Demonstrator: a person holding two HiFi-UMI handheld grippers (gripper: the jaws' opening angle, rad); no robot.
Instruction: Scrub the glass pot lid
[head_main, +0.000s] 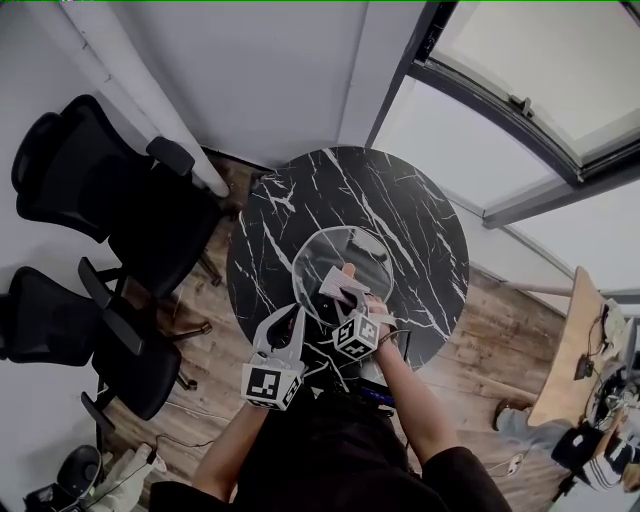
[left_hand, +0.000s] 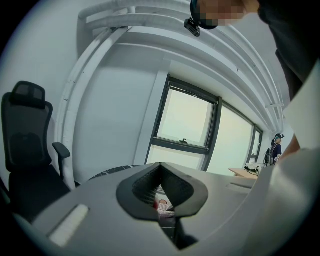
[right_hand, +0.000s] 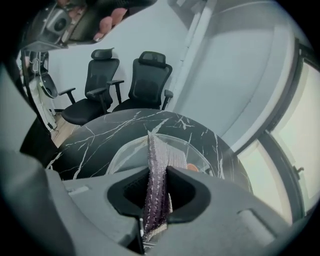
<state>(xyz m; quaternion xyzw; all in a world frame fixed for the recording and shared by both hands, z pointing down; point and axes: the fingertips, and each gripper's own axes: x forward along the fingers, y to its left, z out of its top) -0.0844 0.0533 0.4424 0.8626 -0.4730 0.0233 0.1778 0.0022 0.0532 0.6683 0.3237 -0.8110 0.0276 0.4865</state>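
Cloth on glass: the scrub looks under way, with no sign yet of how much is done.

Right tool (right_hand: 159, 175) is clamped tight on a purplish mesh cloth (right_hand: 155, 165), which reaches down onto the glass pot lid (head_main: 335, 250) lying flat on the round marble counter (head_main: 420, 230). Left tool (left_hand: 160, 167) has its jaws drawn together at the lid's near rim, and no glass shows between them, so it looks more like bracing than gripping. No suds or wet streaks can be made out, so I'd judge most of the glass is left to cover. The lid sits toward the person's side, its rim near the counter edge. Bare marble lies beyond and to the right, and the black chairs (head_main: 90, 180) stand well apart, so strokes are best pushed away from the edge.
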